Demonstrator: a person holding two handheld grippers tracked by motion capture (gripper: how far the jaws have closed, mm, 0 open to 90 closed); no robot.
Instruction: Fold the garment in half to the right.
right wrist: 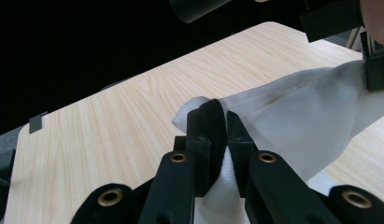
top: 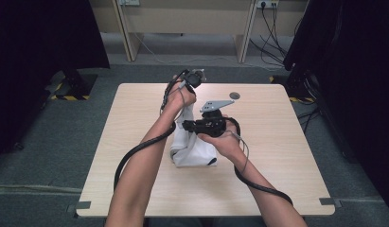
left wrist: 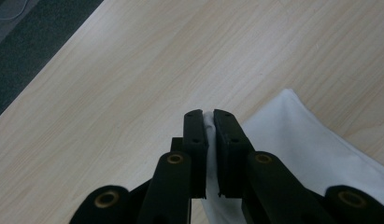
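The square, pale wooden tabletop [top: 277, 156] with its fine straight grain spreads under my arms, its matte surface lying above grey carpet. On it, a little left of centre, lies the soft white cloth [top: 194, 149], a thin, smooth fabric whose lower part rests bunched on the wood with a small dark patch at one corner, while its upper part is lifted and drawn between my two hands. My right gripper [top: 188, 126], a black, hard-edged tool topped by a grey three-cornered plate, lies roughly level just above the cloth; in the right gripper view [right wrist: 213, 126] its flat black jaws are pressed together on a rounded fold of the white fabric, which bulges out past the tips and stretches away in gentle creases. My left gripper [left wrist: 207, 126] is held higher, toward the far edge of the tabletop, pointing down; its jaws are likewise clamped on a thin edge of the cloth, a narrow white strip showing between the matte pads. A small round grey disc [top: 234, 95] sits flush in the wood near the far edge.
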